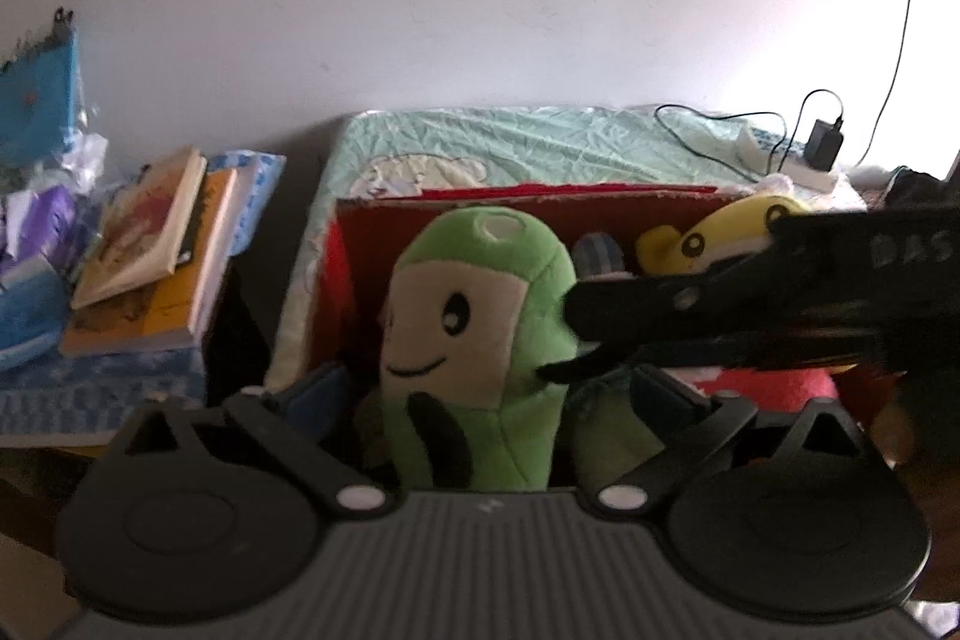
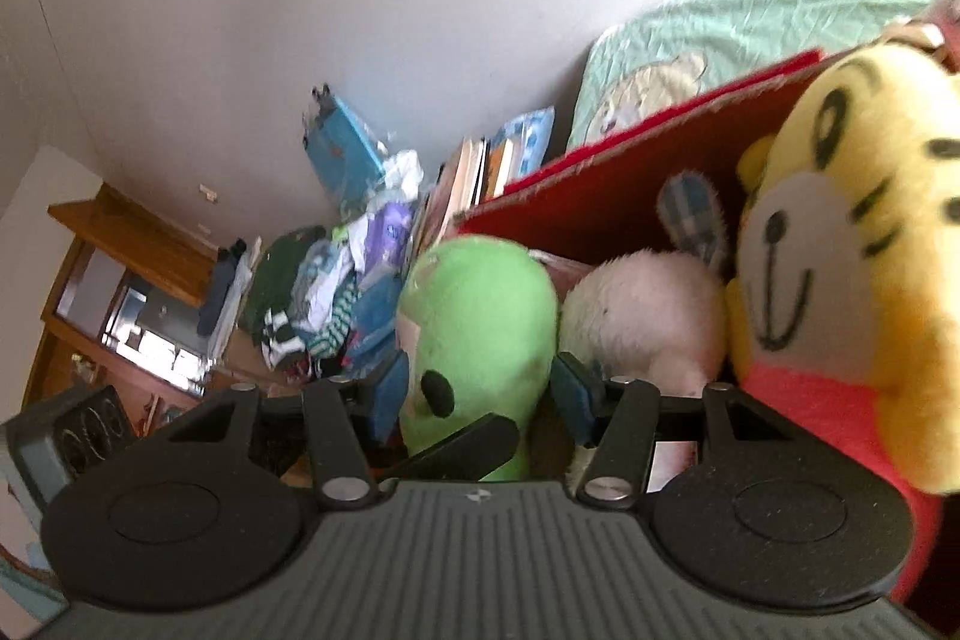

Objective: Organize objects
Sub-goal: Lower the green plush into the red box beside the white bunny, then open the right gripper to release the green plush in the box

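1. Several plush toys already sit in the red box [image 1: 600,205]: the yellow tiger plush [image 2: 840,244], a white plush [image 2: 642,316] with a checked ear, and something red low at the right of the left wrist view. Judged by this, the sorting is well along.
2. One green plush [image 1: 474,334] stands upright at the centre of both views, at the box's near edge; whether it is fully inside cannot be told.
3. Left gripper [image 1: 489,388]: fingers spread either side of the plush's lower body, pads apart from it (not visibly pressing).
4. Right gripper [image 2: 474,388]: enters the left wrist view from the right, level, its fingers closing around the plush's head; firm contact cannot be confirmed.
5. Outstanding, in my judgement: the stacked books [image 1: 150,244] and the clothing heap [image 2: 336,292] at left remain unsorted.
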